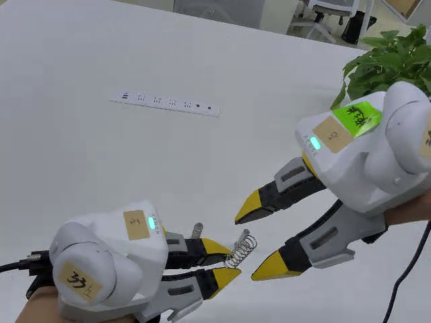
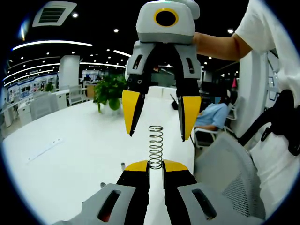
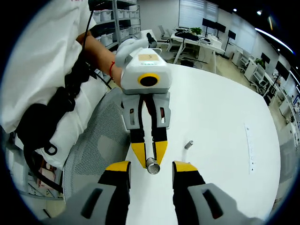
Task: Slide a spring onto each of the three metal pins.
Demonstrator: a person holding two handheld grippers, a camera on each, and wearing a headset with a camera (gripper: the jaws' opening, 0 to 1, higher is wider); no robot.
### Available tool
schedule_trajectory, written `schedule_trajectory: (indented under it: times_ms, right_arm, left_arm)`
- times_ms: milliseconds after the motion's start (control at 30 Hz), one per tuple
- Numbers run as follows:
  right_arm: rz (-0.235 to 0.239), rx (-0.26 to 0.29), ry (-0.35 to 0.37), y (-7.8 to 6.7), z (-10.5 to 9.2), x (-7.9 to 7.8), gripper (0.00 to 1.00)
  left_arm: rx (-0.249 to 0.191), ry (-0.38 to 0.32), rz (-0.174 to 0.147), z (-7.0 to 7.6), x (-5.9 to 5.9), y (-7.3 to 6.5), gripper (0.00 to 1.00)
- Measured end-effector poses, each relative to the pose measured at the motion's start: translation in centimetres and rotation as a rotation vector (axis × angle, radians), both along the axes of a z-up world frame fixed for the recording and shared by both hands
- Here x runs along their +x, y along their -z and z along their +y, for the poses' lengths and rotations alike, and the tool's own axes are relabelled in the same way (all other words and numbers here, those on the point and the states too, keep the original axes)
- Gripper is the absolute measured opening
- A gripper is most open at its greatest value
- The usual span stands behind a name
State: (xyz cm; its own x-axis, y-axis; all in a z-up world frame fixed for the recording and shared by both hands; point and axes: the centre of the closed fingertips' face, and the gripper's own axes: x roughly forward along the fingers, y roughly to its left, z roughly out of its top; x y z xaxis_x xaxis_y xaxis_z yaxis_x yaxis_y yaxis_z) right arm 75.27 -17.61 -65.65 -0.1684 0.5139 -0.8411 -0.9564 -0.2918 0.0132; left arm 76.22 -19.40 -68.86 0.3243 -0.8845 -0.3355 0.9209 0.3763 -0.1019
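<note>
Tan stickers on both carry scrawl, unreadable; a green one sits on the right hand-held gripper (image 1: 249,245), jaws wide, facing the spring (image 1: 241,249). Left hand-held gripper (image 1: 232,260) is narrow, pinching the spring's end above the table (image 1: 135,155), near a metal pin (image 1: 196,230).

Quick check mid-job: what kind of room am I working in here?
Probably an open-plan office or lab: a big white table with a power strip, a potted plant, and rows of desks with monitors behind.
</note>
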Motion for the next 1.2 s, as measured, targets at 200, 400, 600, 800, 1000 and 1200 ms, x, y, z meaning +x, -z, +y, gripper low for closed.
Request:
schedule_trajectory:
  times_ms: [200, 400, 600, 800, 1000, 1200]
  right_arm:
    - [-0.014, -0.051, -0.057, 1.0, 0.2, 0.1, 0.27]
    - [-0.028, -0.106, -0.104, 1.8, 0.0, 0.3, 0.20]
    - [-0.025, -0.128, -0.123, 2.4, -0.1, 0.4, 0.15]
    - [-0.023, -0.134, -0.125, 2.5, -0.1, 0.5, 0.12]
    - [-0.019, -0.135, -0.120, 2.7, 0.0, 0.5, 0.12]
    - [-0.006, -0.128, -0.100, 2.8, 0.1, 0.3, 0.12]
  left_arm:
    - [0.004, 0.008, 0.002, 0.0, 0.1, 0.4, 0.10]
    - [-0.002, 0.008, 0.003, -0.1, 0.4, 0.5, 0.10]
    - [-0.009, 0.005, 0.005, -0.1, 0.4, 0.5, 0.10]
    - [-0.012, 0.000, 0.007, -0.1, 0.5, 0.5, 0.10]
    - [-0.017, -0.001, 0.013, 0.0, 0.5, 0.8, 0.10]
    - [-0.027, -0.002, 0.026, 0.1, 0.4, 1.1, 0.11]
